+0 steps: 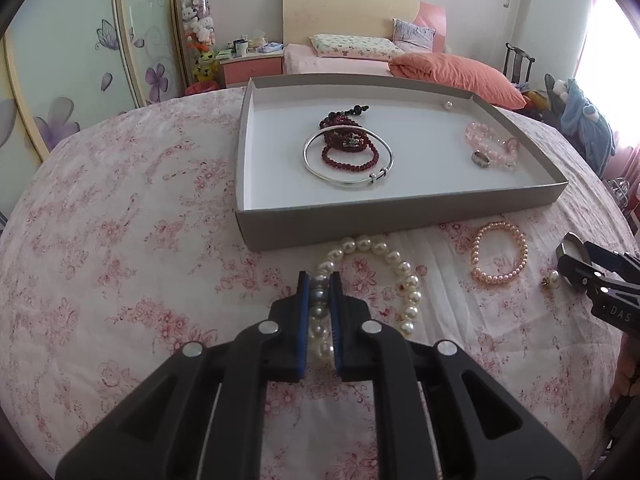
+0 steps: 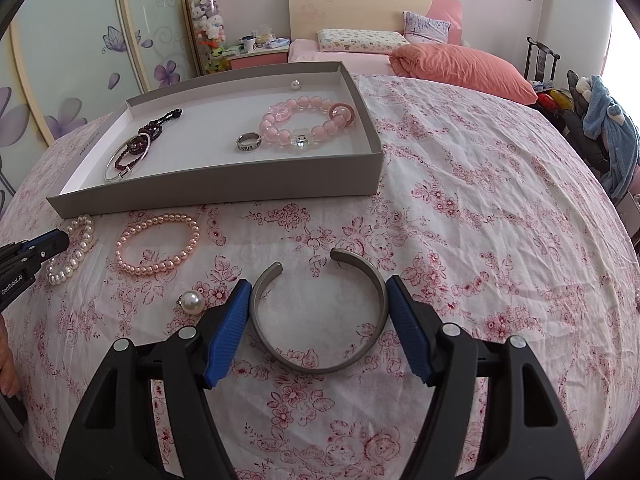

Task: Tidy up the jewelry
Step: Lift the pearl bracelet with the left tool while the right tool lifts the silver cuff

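My left gripper (image 1: 320, 278) is shut on the near side of a white pearl bracelet (image 1: 394, 270) that lies on the floral cloth just in front of the grey tray (image 1: 360, 222). My right gripper (image 2: 318, 284) is open, its blue pads on either side of an open silver cuff bangle (image 2: 320, 364) lying flat on the cloth; the pads stand close to the cuff. The tray (image 2: 216, 186) holds a dark red bead bracelet (image 1: 348, 148), a silver bangle (image 1: 348, 182), a pink bead bracelet (image 2: 304, 126), a ring (image 2: 249, 143) and a loose pearl (image 2: 295, 85).
A pink pearl bracelet (image 2: 158, 246) lies on the cloth in front of the tray. A pearl earring (image 2: 191, 302) lies left of my right gripper. A bed with an orange duvet (image 2: 460, 68), a nightstand and wardrobe doors stand behind the table.
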Demonstrator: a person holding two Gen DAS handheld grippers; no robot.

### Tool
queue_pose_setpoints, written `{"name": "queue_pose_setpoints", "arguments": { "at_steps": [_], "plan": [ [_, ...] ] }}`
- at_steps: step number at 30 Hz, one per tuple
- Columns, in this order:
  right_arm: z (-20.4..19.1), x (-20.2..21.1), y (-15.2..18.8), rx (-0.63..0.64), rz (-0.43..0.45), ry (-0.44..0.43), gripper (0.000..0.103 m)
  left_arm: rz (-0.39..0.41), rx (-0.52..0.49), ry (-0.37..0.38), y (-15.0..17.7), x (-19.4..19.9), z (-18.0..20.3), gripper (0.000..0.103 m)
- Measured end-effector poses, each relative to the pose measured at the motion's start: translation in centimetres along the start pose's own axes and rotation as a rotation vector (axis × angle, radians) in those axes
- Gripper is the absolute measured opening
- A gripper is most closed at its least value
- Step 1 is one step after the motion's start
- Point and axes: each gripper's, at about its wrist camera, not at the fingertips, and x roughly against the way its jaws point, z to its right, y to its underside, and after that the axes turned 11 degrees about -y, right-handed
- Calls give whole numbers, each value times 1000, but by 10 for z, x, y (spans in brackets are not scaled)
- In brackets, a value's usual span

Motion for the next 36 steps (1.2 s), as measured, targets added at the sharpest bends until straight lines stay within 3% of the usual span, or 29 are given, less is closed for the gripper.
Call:
{"name": "queue_pose_setpoints", "arguments": {
  "at_steps": [19, 26, 36],
  "plan": [
    [4, 2, 1, -19, 13, -12, 67, 5, -13, 10, 0, 1, 4, 10],
    [8, 15, 2, -67, 71, -44, 67, -7, 45, 64, 5, 7, -9, 10],
    [-7, 35, 1, -57, 150, -76, 67, 80, 111, 147, 10, 40, -15, 10]
  ]
}}
